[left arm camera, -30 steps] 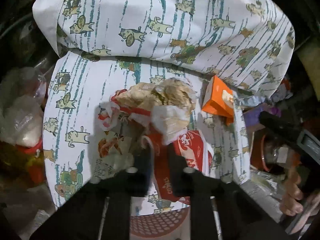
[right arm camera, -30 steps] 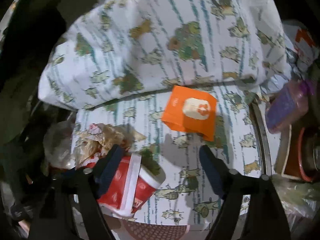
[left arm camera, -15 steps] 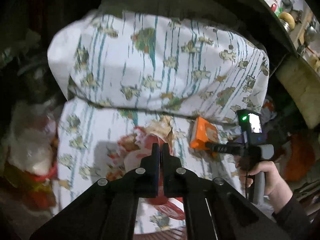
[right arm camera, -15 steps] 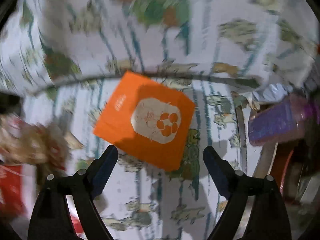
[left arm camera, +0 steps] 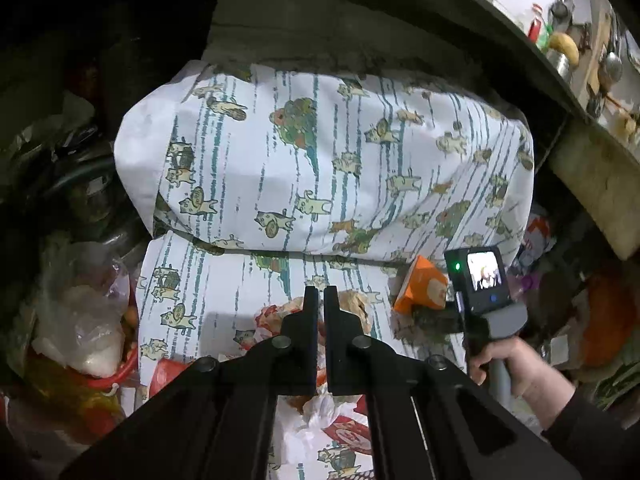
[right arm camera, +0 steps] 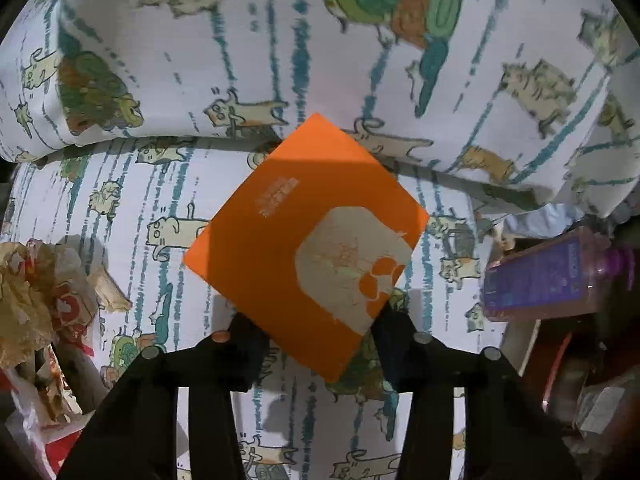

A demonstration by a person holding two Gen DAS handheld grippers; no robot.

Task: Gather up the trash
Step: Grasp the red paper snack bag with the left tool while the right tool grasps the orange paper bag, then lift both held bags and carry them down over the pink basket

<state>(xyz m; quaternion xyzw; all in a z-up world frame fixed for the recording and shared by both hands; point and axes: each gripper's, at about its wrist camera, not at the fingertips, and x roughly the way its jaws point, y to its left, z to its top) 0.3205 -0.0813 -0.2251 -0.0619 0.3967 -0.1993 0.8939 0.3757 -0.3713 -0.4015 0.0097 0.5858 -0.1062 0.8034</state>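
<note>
My right gripper (right arm camera: 316, 330) points steeply down with its 2 fingers on either side of the near corner of the orange box (right arm camera: 304, 240). The jaws have just been closing, and both fingertips now look pressed against the box's 2 lower edges, so I judge it gripped, though only by that corner. The box lies flat on the cat-print cushion (right arm camera: 132, 208), just in front of the seam where the upper cushion (right arm camera: 248, 32) rests on it.

To do this well, I want the pinch deeper. A grip on 1 corner lets a flat box swing or slip when lifted, so I would push the fingers further along its sides before raising it, then lift straight up, clear of the cushion above.

To the right, well clear of the fingers, a purple bottle (right arm camera: 548, 276) lies on its side. To the left sits a heap of crumpled wrappers (right arm camera: 36, 292).

My left gripper (left arm camera: 321, 300) is clenched tight, hovering above those wrappers (left arm camera: 352, 304). I cannot tell whether a scrap is caught between its fingers. Past it to the right I see the box (left arm camera: 420, 292) and a hand (left arm camera: 516, 364) on the other handle.
</note>
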